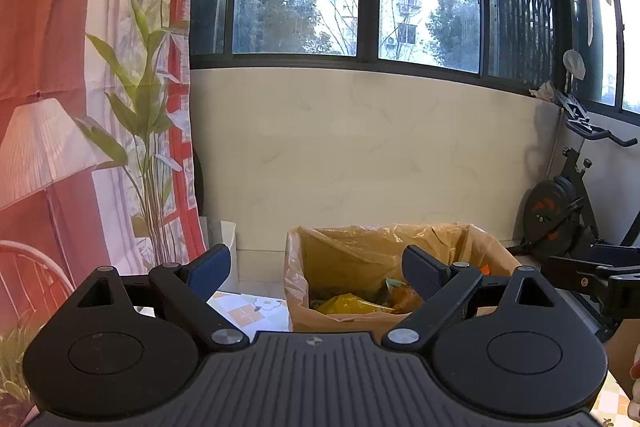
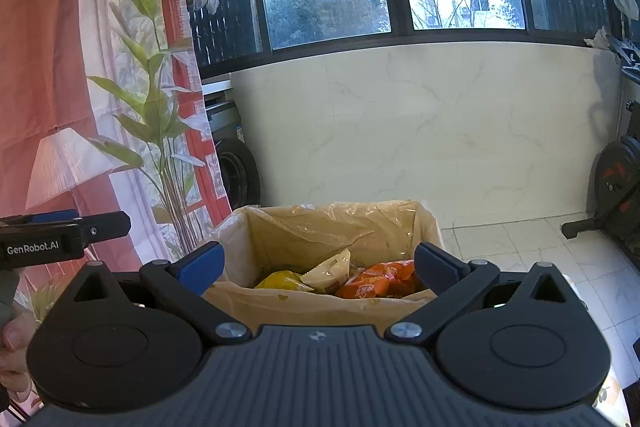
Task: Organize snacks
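Observation:
A cardboard box lined with clear plastic stands ahead of both grippers; it also shows in the left wrist view. Inside lie a yellow snack bag, a pale snack bag and an orange snack bag. The left wrist view shows a yellow bag in the box. My left gripper is open and empty, held above the box's near side. My right gripper is open and empty, also above the near side.
A printed red curtain hangs at the left. A marble wall under windows lies behind the box. An exercise bike stands at the right. A floral tablecloth shows below. A tire leans near the curtain.

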`<act>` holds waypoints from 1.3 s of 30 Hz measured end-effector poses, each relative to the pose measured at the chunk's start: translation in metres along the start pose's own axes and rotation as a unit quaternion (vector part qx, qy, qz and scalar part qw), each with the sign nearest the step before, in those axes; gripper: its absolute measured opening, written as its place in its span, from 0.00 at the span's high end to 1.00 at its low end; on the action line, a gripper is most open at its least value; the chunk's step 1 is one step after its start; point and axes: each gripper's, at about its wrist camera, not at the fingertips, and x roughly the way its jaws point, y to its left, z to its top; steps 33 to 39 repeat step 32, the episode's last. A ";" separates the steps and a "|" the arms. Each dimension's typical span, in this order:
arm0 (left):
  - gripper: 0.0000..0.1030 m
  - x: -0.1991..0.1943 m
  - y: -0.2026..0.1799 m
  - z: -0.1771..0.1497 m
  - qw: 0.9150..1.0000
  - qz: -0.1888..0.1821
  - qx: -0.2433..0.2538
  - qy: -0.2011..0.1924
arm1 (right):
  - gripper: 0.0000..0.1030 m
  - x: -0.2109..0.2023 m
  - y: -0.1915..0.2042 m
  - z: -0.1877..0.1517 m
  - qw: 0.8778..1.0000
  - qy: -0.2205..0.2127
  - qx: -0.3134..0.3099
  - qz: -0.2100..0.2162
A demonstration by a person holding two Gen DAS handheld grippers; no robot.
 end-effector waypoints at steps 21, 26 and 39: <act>0.09 -0.001 0.001 -0.003 1.000 -0.001 -0.010 0.008 | 0.00 0.003 0.002 -0.002 1.000 0.008 -0.007 -0.002; 0.09 0.000 0.003 -0.003 1.000 -0.002 -0.013 0.009 | 0.00 0.003 0.002 -0.003 1.000 0.011 -0.008 -0.001; 0.09 -0.002 0.004 -0.004 1.000 0.000 -0.013 0.007 | 0.00 0.002 0.002 -0.004 1.000 0.011 -0.009 -0.001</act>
